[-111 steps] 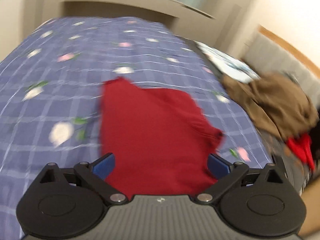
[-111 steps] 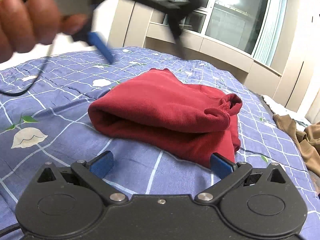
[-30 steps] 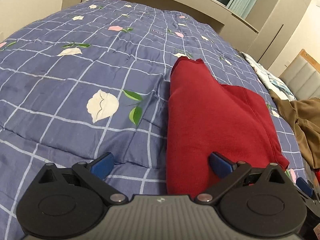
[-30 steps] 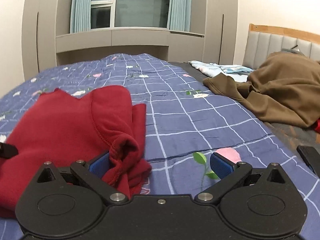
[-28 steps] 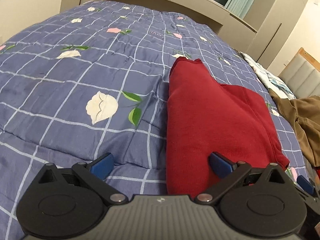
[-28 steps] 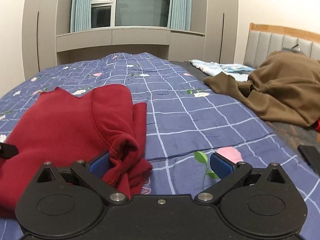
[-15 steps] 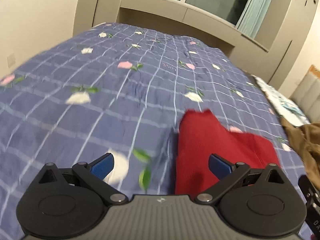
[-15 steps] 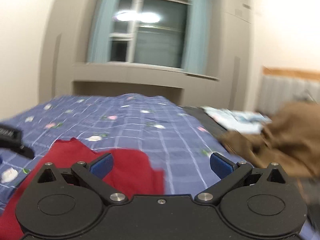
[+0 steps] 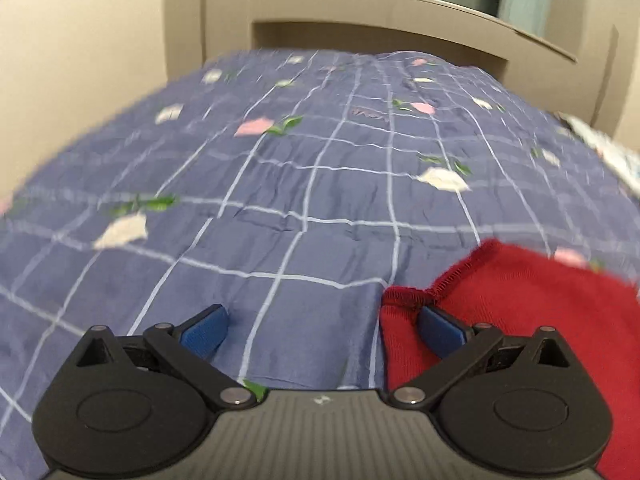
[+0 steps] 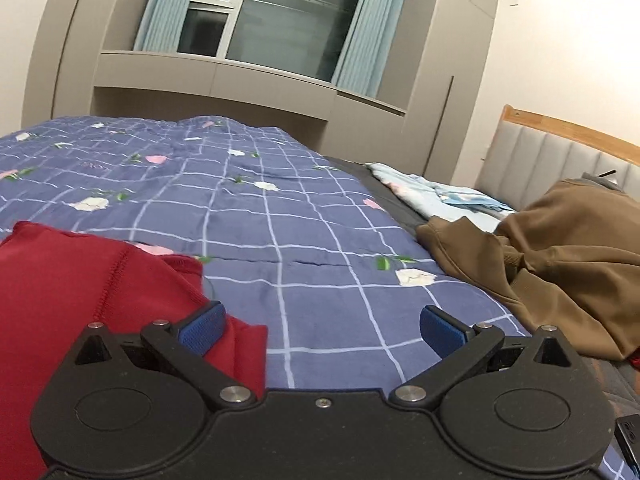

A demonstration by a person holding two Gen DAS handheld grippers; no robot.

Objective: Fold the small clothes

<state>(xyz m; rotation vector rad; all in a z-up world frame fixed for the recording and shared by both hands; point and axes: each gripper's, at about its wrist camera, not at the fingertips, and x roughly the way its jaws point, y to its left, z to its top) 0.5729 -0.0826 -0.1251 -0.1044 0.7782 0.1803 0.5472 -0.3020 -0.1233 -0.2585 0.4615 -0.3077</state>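
Observation:
A folded red garment (image 9: pixel 532 312) lies on the blue checked bedspread (image 9: pixel 320 184). In the left wrist view it fills the lower right, with its hemmed corner just past my right fingertip. My left gripper (image 9: pixel 324 330) is open and empty, hovering over the bedspread at the garment's left edge. In the right wrist view the red garment (image 10: pixel 80 292) lies at the lower left, under my left fingertip. My right gripper (image 10: pixel 322 328) is open and empty above the bedspread (image 10: pixel 304 240) at the garment's right edge.
A crumpled brown garment (image 10: pixel 560 248) lies at the right by the padded headboard (image 10: pixel 560 152). A light blue cloth (image 10: pixel 436 194) lies beyond it. A dark object (image 10: pixel 630 436) sits at the lower right edge. Cabinets and a window stand past the bed's far end.
Both grippers have lifted and pulled back from the red garment, and both views have tilted up toward the far wall. The garment stays folded on the bed.

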